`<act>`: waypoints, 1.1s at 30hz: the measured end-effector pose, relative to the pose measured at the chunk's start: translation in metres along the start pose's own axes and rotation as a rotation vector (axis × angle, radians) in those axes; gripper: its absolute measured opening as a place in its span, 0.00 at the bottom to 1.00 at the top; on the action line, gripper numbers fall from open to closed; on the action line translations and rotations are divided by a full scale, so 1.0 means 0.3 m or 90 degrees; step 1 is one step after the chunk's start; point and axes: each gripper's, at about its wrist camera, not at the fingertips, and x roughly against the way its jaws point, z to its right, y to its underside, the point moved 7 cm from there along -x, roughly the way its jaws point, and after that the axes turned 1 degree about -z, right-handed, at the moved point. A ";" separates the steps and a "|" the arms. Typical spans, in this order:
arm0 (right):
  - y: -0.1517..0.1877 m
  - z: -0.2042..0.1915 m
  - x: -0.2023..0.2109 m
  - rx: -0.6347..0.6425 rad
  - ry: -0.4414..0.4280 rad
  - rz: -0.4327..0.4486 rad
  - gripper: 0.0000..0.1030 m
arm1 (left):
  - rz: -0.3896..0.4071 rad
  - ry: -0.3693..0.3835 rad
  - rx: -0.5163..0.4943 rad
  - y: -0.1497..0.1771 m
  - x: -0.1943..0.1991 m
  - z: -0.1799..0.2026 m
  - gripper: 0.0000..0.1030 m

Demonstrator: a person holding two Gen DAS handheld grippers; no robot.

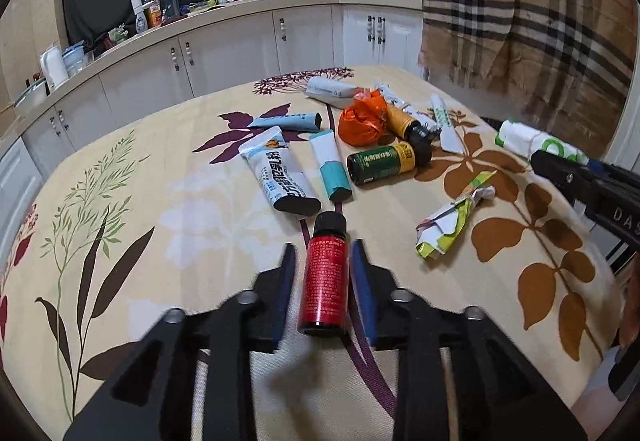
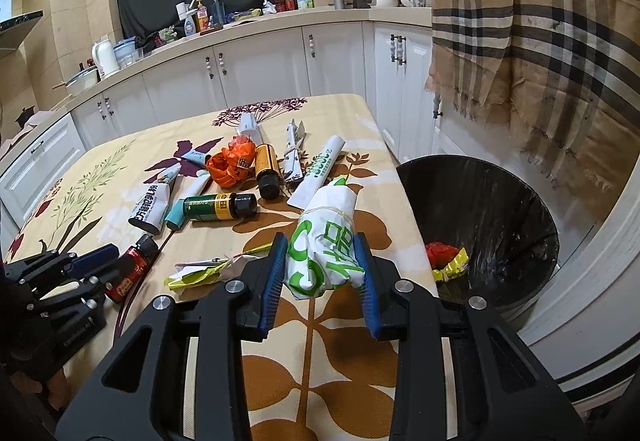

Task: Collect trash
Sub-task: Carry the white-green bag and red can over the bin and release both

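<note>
Both grippers are in the picking step, and each has its own piece of trash. The right gripper (image 2: 320, 261) is clenched on a white paper bundle (image 2: 326, 241), which is tied with thin string and printed with green letters. The bundle is soft and crumpled, and the blue ribbed pads (image 2: 274, 281) press it from both sides. It seems lifted above the table (image 2: 340, 341), just left of the bin (image 2: 480, 233).

The bin is round, lined with a glossy black bag, and already has a red and a yellow wrapper at its bottom. So the next move for the right side, I think, is to carry the bundle to the right over the rim and release it there. The path is short, and the table edge lies between.

The left gripper (image 1: 322, 281) stands around a red bottle (image 1: 324, 277) that lies on the table, far left of the bin. Its jaws are on both sides of the bottle, very near, but I cannot tell if they already press it. The bottle is a smooth, shiny cylinder with a black cap, so it may roll or slip; a firm grip on the middle of the body is needed.

The other trash is still on the flowered cloth, left of the bin: soft tubes, two dark bottles with yellow labels, an orange plastic bag (image 2: 232, 165) and folded wrappers.
</note>
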 end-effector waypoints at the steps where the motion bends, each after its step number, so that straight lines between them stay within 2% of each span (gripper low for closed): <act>1: 0.000 0.000 0.000 0.000 0.000 0.000 0.31 | -0.001 -0.003 -0.003 0.003 -0.003 0.001 0.34; 5: 0.000 0.000 0.000 0.000 0.000 0.000 0.31 | -0.022 0.001 -0.004 0.018 -0.024 0.002 0.33; 6: 0.000 0.000 0.000 0.001 0.000 0.000 0.31 | -0.026 0.005 -0.005 0.021 -0.028 0.005 0.25; 7: 0.000 0.000 0.000 0.000 0.000 0.000 0.31 | -0.028 0.008 -0.007 0.023 -0.029 0.007 0.24; 12: -0.008 0.008 0.003 -0.004 0.003 0.009 0.31 | 0.002 0.007 -0.005 0.008 0.007 0.011 0.24; 17: -0.050 0.039 0.029 -0.008 0.016 0.036 0.31 | 0.079 0.014 0.007 -0.096 0.099 0.041 0.24; 24: -0.136 0.139 0.054 -0.018 0.066 0.081 0.31 | 0.160 0.041 -0.010 -0.282 0.114 0.161 0.24; 33: -0.244 0.315 0.007 -0.025 0.151 0.108 0.31 | 0.180 0.089 -0.040 -0.455 0.002 0.360 0.24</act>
